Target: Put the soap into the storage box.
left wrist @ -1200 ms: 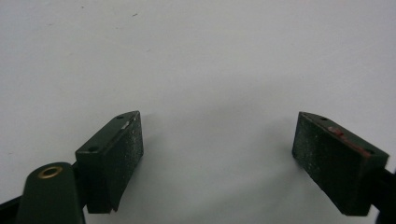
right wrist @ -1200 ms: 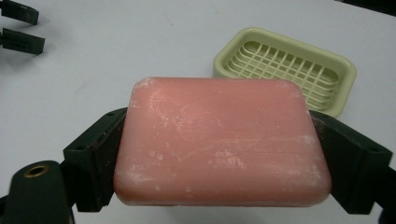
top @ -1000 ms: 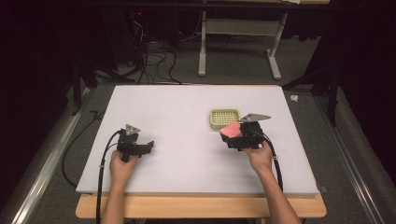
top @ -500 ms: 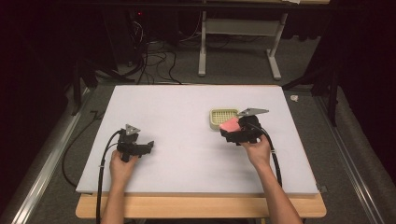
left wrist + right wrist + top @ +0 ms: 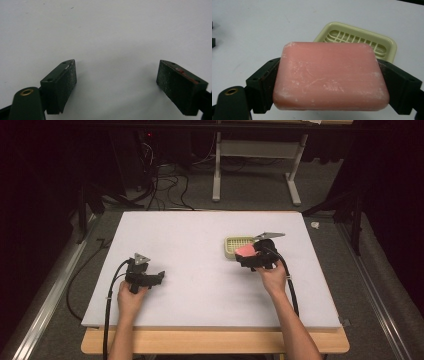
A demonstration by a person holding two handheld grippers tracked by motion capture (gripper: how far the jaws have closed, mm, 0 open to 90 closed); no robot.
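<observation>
A pink bar of soap is clamped flat between the jaws of my right gripper, which is shut on it. In the high view that gripper holds the soap just at the near edge of a pale yellow-green soap dish with a slatted floor. The dish lies right behind the soap in the right gripper view. My left gripper rests at the table's front left, and its jaws stand wide apart over bare white surface.
The white tabletop has a wooden edge at the front. Cables trail from both grippers off the front. A desk frame and floor cables lie beyond the table's far edge.
My right gripper has carried the soap a little farther from the person, up to the dish's near edge. The left gripper has stayed put.
</observation>
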